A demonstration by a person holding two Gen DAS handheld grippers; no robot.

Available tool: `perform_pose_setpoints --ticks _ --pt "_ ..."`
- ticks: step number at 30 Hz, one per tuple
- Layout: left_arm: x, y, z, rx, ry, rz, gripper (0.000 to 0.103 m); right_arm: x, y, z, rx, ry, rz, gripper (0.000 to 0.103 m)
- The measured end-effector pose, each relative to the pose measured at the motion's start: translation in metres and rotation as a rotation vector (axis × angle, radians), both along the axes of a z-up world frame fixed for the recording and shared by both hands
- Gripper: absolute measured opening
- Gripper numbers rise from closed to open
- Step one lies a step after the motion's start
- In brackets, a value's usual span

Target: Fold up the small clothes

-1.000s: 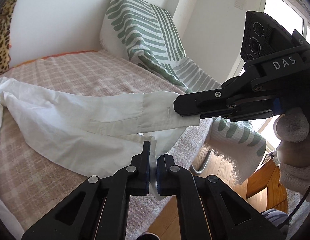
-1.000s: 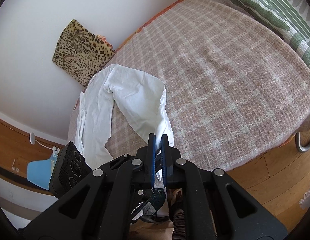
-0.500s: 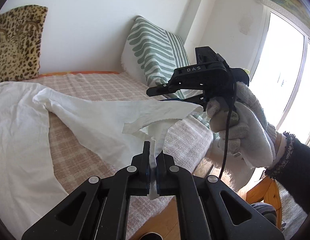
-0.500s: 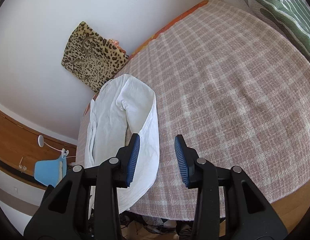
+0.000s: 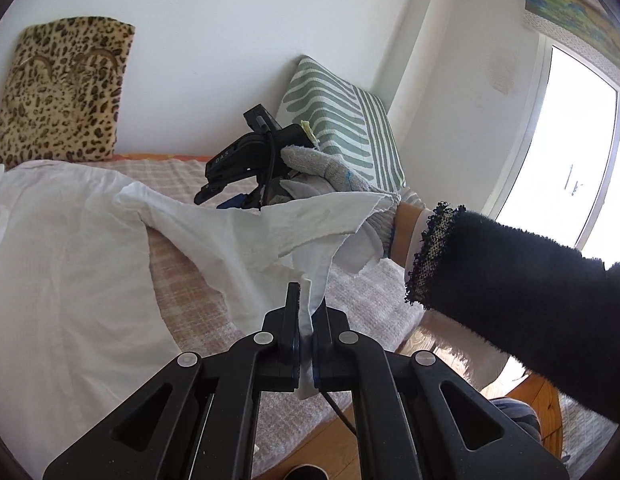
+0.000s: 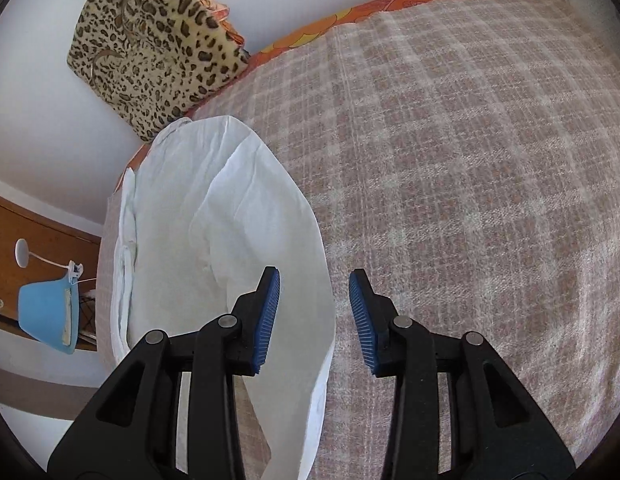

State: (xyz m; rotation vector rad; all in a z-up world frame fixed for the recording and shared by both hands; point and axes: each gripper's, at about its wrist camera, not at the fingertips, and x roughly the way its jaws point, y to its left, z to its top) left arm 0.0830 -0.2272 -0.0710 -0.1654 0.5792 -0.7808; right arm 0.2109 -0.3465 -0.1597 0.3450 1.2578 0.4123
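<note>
A white garment (image 5: 70,260) lies spread on the checked bed cover (image 6: 470,160), one part folded over itself. My left gripper (image 5: 306,292) is shut on a corner of its fabric, which rises taut from the bed into the jaws. In the left wrist view my right gripper (image 5: 214,203) sits beyond the lifted fold, held by a gloved hand (image 5: 322,168). In the right wrist view the right gripper (image 6: 314,272) hangs open above the bed. The garment (image 6: 238,220) lies under its left finger, and neither blue pad touches it.
A leopard-print pillow (image 5: 62,92) leans on the wall at the bed's head. A green-striped cushion (image 5: 342,120) stands at the far corner by the window (image 5: 570,140). A black sleeve (image 5: 510,280) crosses the right side. A blue lamp (image 6: 46,316) is beside the bed.
My right gripper opened, let go of the white sleeve end and moved inward over the bed. My left gripper kept its hold and swung with the fabric.
</note>
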Motion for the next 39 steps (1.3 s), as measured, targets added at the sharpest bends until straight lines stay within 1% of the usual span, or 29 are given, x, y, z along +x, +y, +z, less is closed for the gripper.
perform_pose_setpoints --ticks 3,4,5,6,10,12,16,20,23,27,32,35,37,38,39 --pt "-0.002 0.005 -0.002 -0.003 0.005 0.004 0.002 0.009 0.008 -0.009 -0.048 0.021 0.001 0.038" --pt "-0.003 0.007 -0.003 -0.004 0.007 0.005 0.002 0.010 0.010 -0.010 -0.053 0.020 0.003 0.032" --pt "-0.003 0.009 -0.004 -0.004 0.008 0.009 0.002 0.012 0.013 -0.011 -0.065 0.021 0.008 0.014" --pt "-0.003 0.013 -0.004 -0.008 0.011 0.014 0.002 0.012 0.016 -0.011 -0.081 0.017 0.012 0.007" --pt "-0.004 0.027 -0.009 -0.023 0.030 0.038 0.002 0.010 0.033 -0.001 -0.174 -0.026 0.042 0.004" --pt "-0.005 0.036 -0.012 -0.033 0.046 0.053 0.002 0.011 0.037 0.010 -0.196 -0.052 0.028 0.003" --pt "-0.010 0.053 -0.020 -0.048 0.080 0.082 0.002 0.012 0.052 0.042 -0.177 -0.112 0.031 0.002" --pt "-0.016 0.072 -0.026 -0.086 0.124 0.136 0.002 0.011 0.088 0.072 -0.198 -0.170 0.094 0.002" --pt "-0.022 0.083 -0.031 -0.115 0.163 0.167 0.002 0.009 0.126 0.084 -0.235 -0.200 0.166 0.002" --pt "-0.029 0.098 -0.035 -0.128 0.195 0.202 0.002 0.000 0.177 0.077 -0.294 -0.221 0.255 0.002" --pt "-0.033 0.120 -0.045 -0.136 0.244 0.247 0.002 -0.006 0.222 0.049 -0.337 -0.206 0.328 0.002" --pt "-0.036 0.126 -0.050 -0.124 0.268 0.256 0.002 -0.003 0.236 0.034 -0.308 -0.154 0.348 0.002" --pt "-0.037 0.128 -0.051 -0.118 0.279 0.257 0.008 -0.002 0.237 0.031 -0.264 -0.126 0.345 0.003" --pt "-0.038 0.128 -0.051 -0.114 0.291 0.252 0.013 -0.001 0.235 0.033 -0.248 -0.117 0.337 0.007" --pt "-0.038 0.129 -0.051 -0.112 0.297 0.252 0.015 -0.002 0.231 0.036 -0.233 -0.120 0.322 0.010"
